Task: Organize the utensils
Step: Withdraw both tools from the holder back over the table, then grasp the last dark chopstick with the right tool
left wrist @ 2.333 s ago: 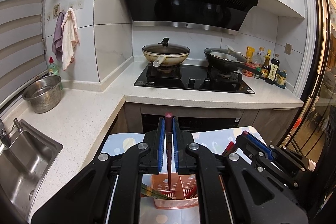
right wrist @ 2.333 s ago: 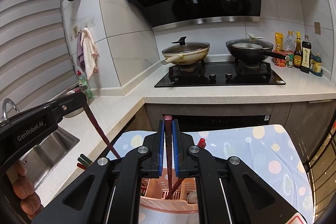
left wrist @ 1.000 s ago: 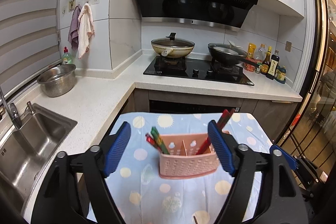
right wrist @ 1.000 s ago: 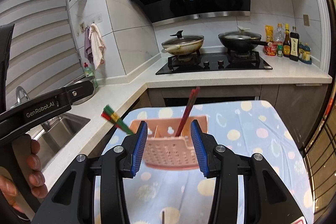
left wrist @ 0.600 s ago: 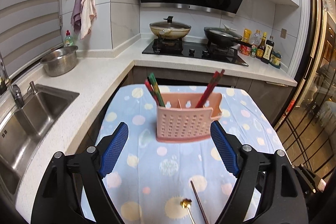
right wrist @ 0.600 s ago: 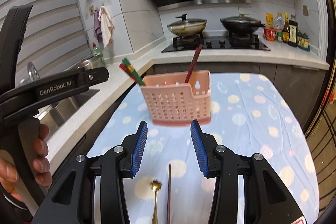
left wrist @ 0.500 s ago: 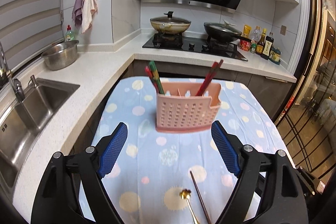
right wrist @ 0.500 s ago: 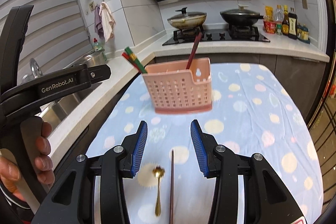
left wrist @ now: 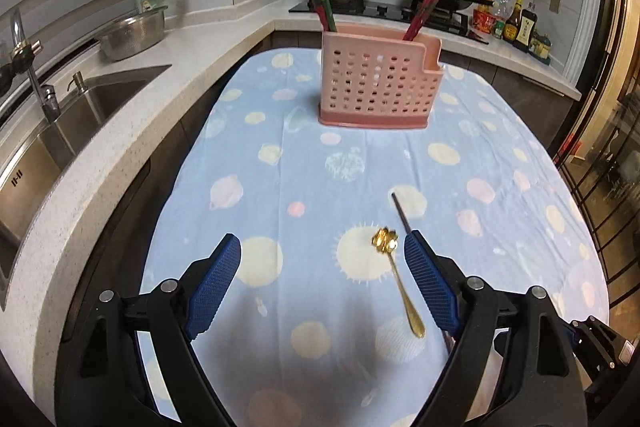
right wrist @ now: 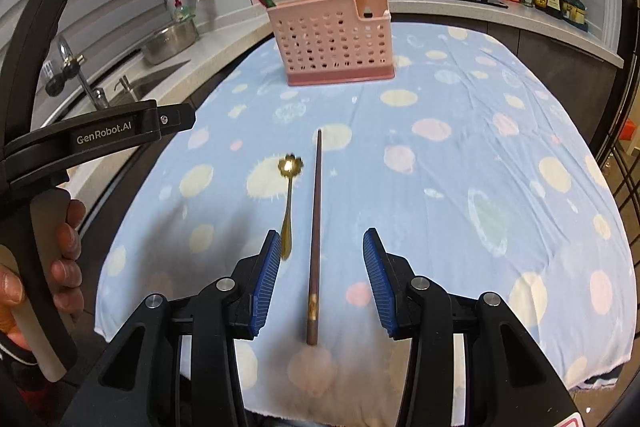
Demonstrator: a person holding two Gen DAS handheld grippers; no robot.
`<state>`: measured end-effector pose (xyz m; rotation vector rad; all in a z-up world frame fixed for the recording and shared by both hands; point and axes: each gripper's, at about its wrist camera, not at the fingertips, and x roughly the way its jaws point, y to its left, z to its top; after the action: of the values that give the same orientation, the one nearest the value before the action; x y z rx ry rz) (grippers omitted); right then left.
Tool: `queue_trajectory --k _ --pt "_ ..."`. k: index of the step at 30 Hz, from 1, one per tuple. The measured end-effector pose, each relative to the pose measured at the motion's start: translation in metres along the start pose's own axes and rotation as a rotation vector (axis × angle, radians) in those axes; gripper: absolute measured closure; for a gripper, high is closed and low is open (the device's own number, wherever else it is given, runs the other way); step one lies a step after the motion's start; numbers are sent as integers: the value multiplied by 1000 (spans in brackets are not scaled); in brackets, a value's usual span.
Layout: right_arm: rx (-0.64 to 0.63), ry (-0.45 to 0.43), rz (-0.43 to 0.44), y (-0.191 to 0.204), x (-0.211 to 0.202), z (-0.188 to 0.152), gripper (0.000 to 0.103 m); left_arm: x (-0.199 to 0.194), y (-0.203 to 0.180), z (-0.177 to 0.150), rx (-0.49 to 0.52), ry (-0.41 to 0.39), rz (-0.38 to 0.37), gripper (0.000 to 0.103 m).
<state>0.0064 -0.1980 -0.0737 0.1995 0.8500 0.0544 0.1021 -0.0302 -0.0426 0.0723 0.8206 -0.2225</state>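
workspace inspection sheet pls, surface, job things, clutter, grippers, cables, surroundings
surface: table under a blue spotted cloth, wrinkled, mostly bare.
job's things: pink utensil holder upright at the far end, red-green chopsticks in its left part, dark red chopsticks in its right; gold spoon and one brown chopstick flat side by side on the cloth, apart.
clutter: nothing seen on the cloth.
grippers: left gripper open, empty, spoon bowl between its fingers; right gripper open, empty, above the brown chopstick's near end.
cables: nothing seen.
surroundings: sink, steel bowl, two pans on the stove, sauce bottles.
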Motion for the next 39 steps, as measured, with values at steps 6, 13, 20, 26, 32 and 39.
queue_trajectory --k 6,13,20,26,32,39 --pt "-44 73 -3 7 15 -37 61 14 4 -40 4 68 32 23" --pt "-65 110 -5 9 26 -56 64 25 13 -73 -17 139 44 23" --pt "-87 110 -24 11 31 -58 78 30 9 -84 -6 168 35 23" --pt "-86 104 -38 8 32 -58 96 32 1 -84 8 176 11 23" --pt "-38 90 -41 -4 28 -56 96 33 -11 -84 27 187 -33 22" --pt "-3 73 -51 -14 23 -56 96 42 -35 -80 60 189 -87 18"
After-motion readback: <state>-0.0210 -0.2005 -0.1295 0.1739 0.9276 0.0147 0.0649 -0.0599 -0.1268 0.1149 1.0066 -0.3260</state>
